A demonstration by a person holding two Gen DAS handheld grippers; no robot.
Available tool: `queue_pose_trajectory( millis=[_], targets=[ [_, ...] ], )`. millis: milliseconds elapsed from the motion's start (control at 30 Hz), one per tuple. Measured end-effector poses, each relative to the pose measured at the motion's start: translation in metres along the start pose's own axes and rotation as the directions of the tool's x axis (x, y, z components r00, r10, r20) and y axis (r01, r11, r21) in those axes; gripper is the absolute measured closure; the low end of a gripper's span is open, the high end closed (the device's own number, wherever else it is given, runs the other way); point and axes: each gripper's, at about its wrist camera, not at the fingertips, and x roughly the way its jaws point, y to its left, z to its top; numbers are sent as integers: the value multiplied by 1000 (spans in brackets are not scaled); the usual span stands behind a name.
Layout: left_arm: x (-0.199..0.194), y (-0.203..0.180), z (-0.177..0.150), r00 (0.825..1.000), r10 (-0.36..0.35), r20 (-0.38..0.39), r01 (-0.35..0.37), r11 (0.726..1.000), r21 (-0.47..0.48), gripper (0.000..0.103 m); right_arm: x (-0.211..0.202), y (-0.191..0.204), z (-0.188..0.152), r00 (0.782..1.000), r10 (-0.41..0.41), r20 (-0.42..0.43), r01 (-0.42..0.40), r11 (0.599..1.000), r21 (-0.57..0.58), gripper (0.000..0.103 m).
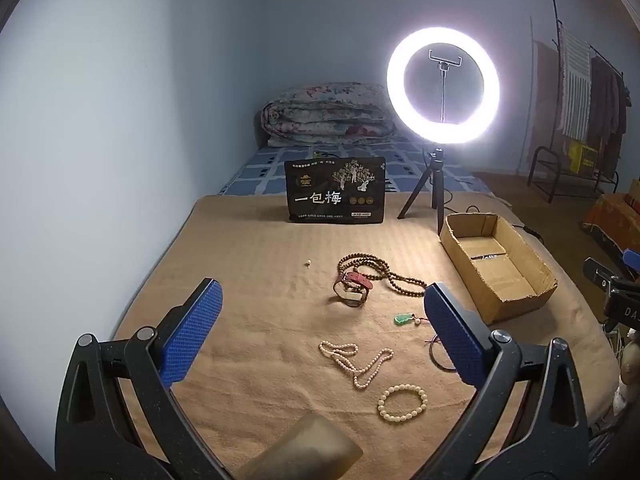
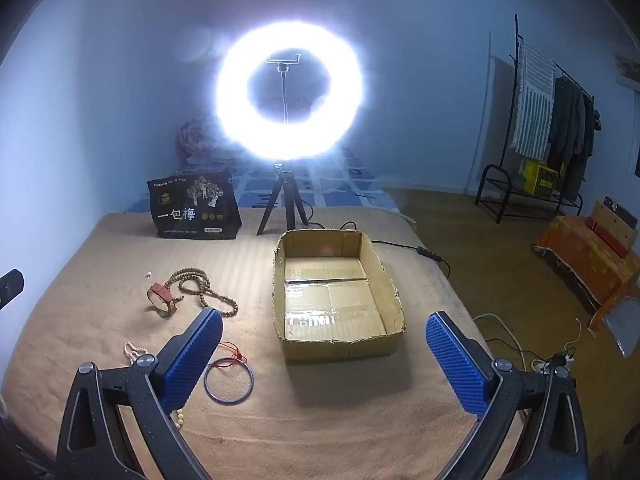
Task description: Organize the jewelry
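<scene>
Jewelry lies spread on a tan blanket (image 1: 260,320). A brown bead necklace (image 1: 384,272) and a red-strap watch (image 1: 354,286) lie together in the middle. A green pendant (image 1: 402,319), a white pearl necklace (image 1: 356,360) and a pearl bracelet (image 1: 402,399) lie nearer. A thin dark bangle (image 2: 229,380) with red string lies by the right gripper's left finger. An empty cardboard box (image 2: 380,276) stands ahead of the right gripper. My left gripper (image 1: 322,312) is open and empty above the jewelry. My right gripper (image 2: 324,336) is open and empty before the box.
A lit ring light on a tripod (image 1: 442,86) and a black snack bag (image 1: 335,190) stand at the blanket's far edge. A tiny bead (image 1: 308,263) lies left of the necklace. A folded quilt (image 1: 328,116) lies behind. A clothes rack (image 2: 548,128) stands right.
</scene>
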Motion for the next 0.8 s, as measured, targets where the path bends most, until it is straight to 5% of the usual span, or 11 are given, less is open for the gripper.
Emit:
queue_pose_trajectory(
  millis=[800],
  targets=[
    [1, 1, 0, 1000, -1, 14, 1, 1000, -7, 1, -1, 0, 1, 1000, 9, -8, -9, 1000, -17, 0]
  ],
)
